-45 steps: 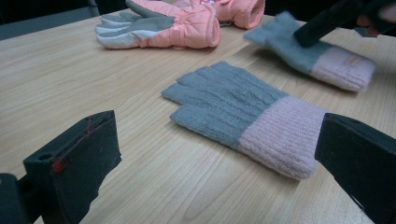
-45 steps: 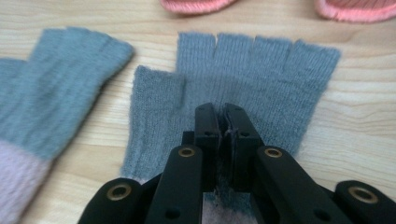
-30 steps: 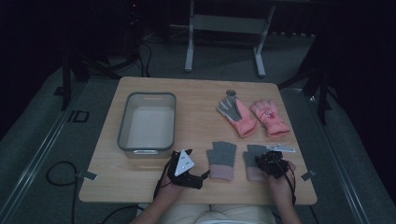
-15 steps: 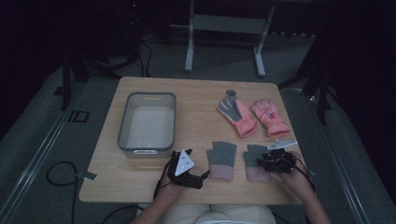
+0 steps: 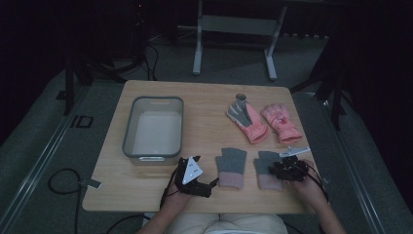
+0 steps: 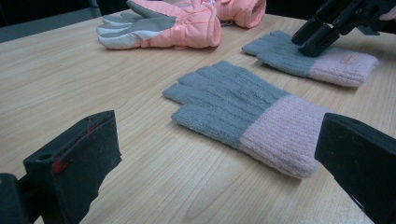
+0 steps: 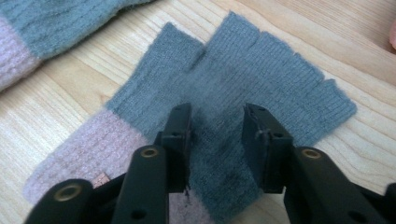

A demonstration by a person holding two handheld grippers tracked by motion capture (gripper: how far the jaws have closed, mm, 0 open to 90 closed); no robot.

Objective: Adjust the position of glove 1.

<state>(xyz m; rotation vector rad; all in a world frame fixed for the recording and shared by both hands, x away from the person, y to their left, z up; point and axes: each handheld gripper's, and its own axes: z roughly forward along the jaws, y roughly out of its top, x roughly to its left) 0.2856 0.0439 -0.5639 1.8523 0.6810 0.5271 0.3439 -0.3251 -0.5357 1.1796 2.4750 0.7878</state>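
Two grey knit fingerless gloves with pink cuffs lie flat near the table's front edge. My left gripper [image 5: 210, 184] [image 6: 215, 135] rests on the table just left of the left knit glove [image 5: 231, 165] [image 6: 243, 109], jaws wide open towards its cuff. My right gripper [image 5: 281, 169] [image 7: 217, 112] presses down on the right knit glove [image 5: 265, 168] [image 7: 261, 70], its jaws drawn close with the grey fabric bunched between them. In the left gripper view, the right gripper [image 6: 312, 41] stands on that glove [image 6: 327, 63].
Two pink padded gloves [image 5: 248, 119] [image 5: 281, 122] [image 6: 177, 21] lie at the back right of the wooden table [image 5: 204, 102]. A grey plastic bin [image 5: 127, 131] stands on the left half. A small grey tag [image 5: 294, 151] lies beside the right gripper.
The right gripper has shifted slightly right and forward over the right knit glove and settled on it. The left gripper has stayed put.
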